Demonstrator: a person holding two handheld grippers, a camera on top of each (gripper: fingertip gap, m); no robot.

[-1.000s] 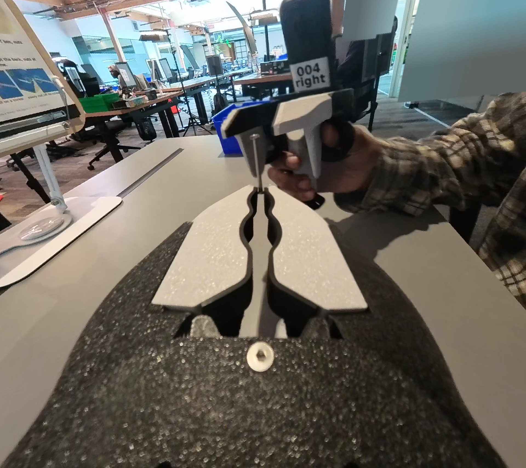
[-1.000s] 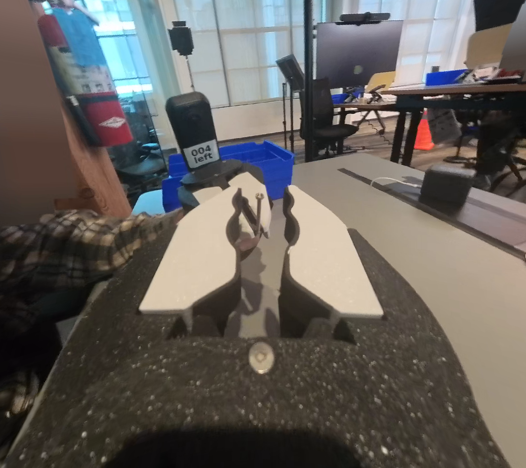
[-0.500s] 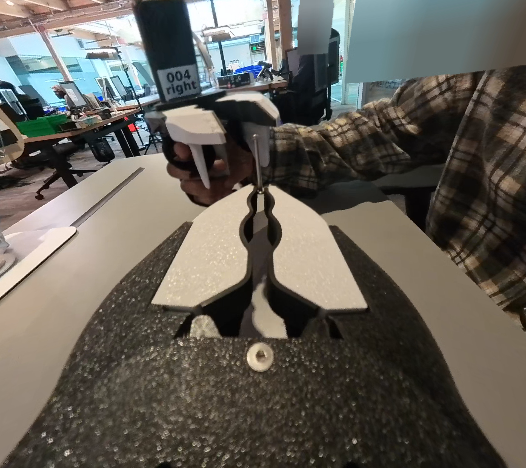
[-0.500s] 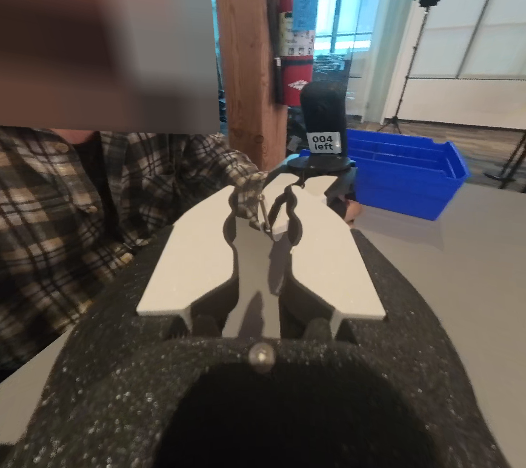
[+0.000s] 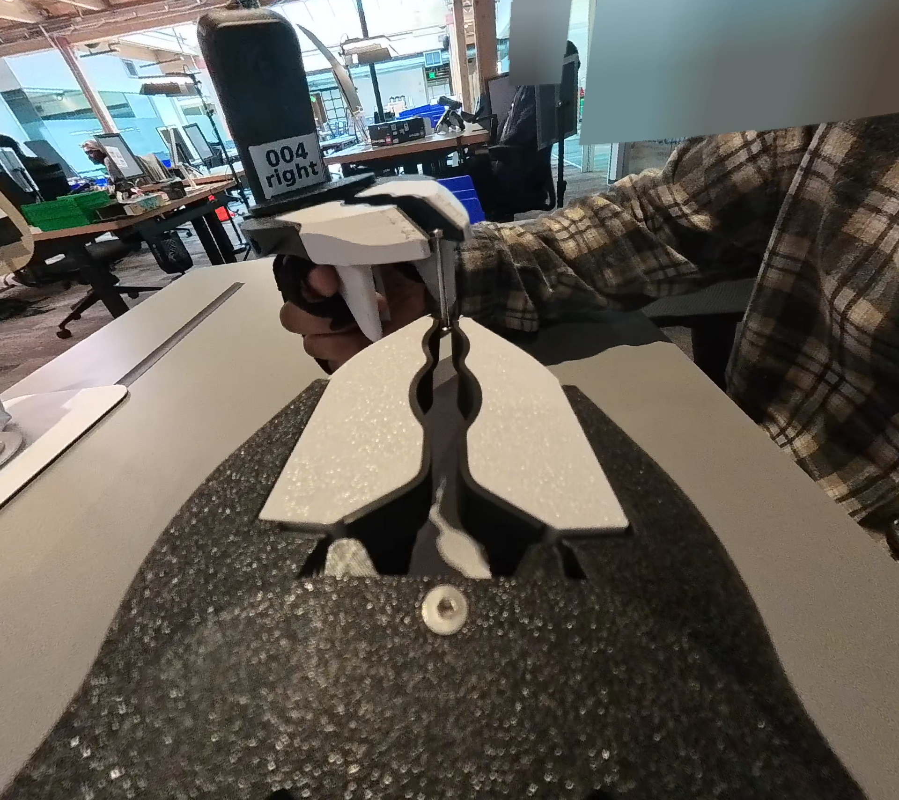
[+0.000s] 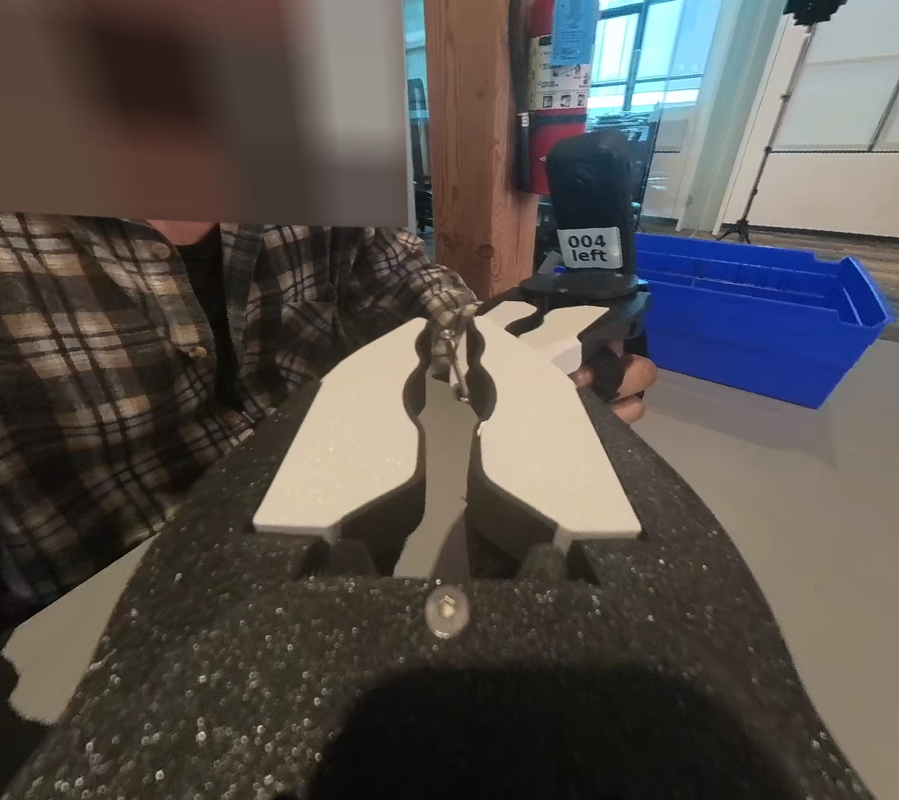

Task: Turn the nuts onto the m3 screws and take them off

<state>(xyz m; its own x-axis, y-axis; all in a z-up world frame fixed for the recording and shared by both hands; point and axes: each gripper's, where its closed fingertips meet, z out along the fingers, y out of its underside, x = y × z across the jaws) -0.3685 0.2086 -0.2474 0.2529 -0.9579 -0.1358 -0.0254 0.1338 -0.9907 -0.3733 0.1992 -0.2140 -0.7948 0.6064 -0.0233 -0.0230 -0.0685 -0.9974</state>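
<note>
over the grey counter [image 5: 729, 460], your right gripper [image 5: 428, 241] has its fingers clamped on the head end of the long thin steel m3 screw [image 5: 441, 280]. your left gripper [image 5: 443, 329] pinches the lower end, presumably at the tiny nut [image 6: 461, 396]. threading looks midway; removal remains.

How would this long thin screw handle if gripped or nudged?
Probably stiff: the screw runs straight between the left gripper and right gripper. Likely light, being so thin. Its round metal shaft could swivel or slip, pinched only at the fingers' tips.
</note>
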